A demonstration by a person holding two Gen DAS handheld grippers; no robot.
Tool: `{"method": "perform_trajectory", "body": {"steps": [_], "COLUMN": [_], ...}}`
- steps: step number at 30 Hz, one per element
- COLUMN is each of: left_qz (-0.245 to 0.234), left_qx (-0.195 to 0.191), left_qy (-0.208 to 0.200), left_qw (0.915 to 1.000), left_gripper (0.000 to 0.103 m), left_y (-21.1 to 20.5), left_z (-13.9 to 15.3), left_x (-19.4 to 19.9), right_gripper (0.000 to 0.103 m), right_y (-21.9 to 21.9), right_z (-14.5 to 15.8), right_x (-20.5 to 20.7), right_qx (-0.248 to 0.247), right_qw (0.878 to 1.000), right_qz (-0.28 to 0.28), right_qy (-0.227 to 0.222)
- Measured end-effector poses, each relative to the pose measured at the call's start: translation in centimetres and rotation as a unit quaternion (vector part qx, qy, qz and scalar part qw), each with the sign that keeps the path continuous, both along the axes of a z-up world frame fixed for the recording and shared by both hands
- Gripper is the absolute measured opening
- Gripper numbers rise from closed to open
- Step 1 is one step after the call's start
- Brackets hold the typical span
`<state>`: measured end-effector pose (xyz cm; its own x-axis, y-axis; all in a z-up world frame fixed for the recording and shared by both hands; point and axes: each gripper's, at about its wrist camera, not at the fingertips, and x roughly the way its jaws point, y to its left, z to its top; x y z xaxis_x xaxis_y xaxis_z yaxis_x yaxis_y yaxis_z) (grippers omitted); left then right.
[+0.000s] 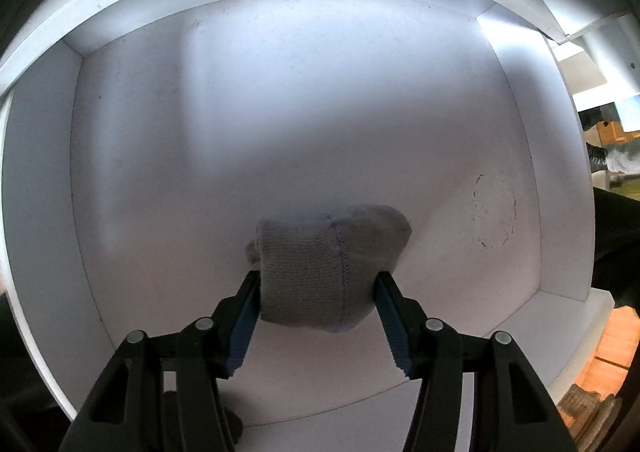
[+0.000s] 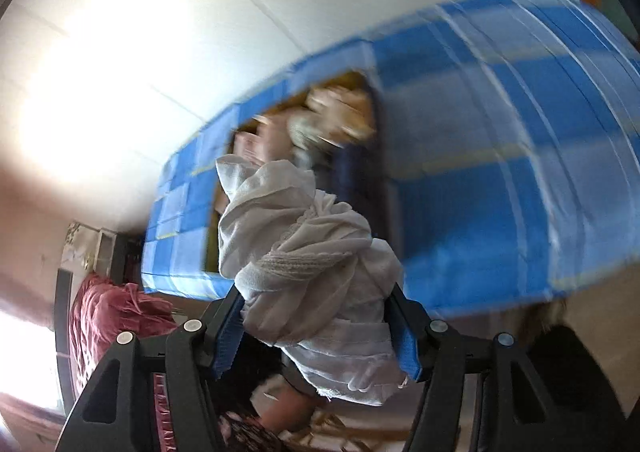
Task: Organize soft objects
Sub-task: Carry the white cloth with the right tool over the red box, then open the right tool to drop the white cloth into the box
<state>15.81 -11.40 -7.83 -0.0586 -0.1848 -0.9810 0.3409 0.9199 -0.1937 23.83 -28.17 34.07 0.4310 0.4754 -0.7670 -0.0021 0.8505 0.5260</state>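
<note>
In the left wrist view my left gripper is shut on a rolled grey knit sock, held just above the floor of a white shelf compartment. In the right wrist view my right gripper is shut on a bundled white cloth tied round with a white cord. It is held up in the air in front of a blue checked fabric box. The view is tilted and blurred by motion.
The compartment has white side walls and a faint ring mark on its right. The blue box has an opening holding several blurred soft things. A pink-red cloth lies at lower left.
</note>
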Motion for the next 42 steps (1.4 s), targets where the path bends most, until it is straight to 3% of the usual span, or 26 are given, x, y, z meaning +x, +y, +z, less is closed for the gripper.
{"method": "perform_trajectory", "body": {"steps": [3,6,17,21,27,37,42], "left_qz": [-0.002,-0.002,0.004,0.007,0.009,0.015,0.013], "left_qx": [0.0,-0.002,-0.004,-0.005,-0.004,-0.007,-0.006], "left_qy": [0.0,0.004,0.009,0.01,0.01,0.019,0.018], "left_qw": [1.0,1.0,0.9999,0.9999,0.9999,0.9997,0.9997], "left_gripper": [0.058,0.058,0.058,0.058,0.061,0.064,0.064], "left_y": [0.2,0.3,0.8,0.9,1.1,1.8,1.9], "left_z": [0.1,0.0,-0.2,-0.3,-0.3,-0.7,-0.8], "left_x": [0.1,0.0,0.4,0.5,0.6,0.9,0.9], "right_gripper": [0.063,0.063,0.064,0.067,0.07,0.07,0.07], "right_y": [4.3,8.0,12.6,13.4,12.2,10.6,9.8], "right_z": [0.4,-1.2,-8.7,-9.9,-8.1,-6.4,-6.0], "right_x": [3.4,5.6,9.9,9.9,8.5,6.2,3.7], "right_qx": [-0.008,-0.02,-0.03,-0.094,-0.122,-0.036,-0.05], "right_qw": [1.0,0.999,0.997,0.992,0.991,0.998,0.996], "right_qz": [0.015,0.022,0.02,0.038,0.033,0.039,0.055], "right_qy": [0.001,0.014,0.065,0.076,0.03,-0.02,-0.055]}}
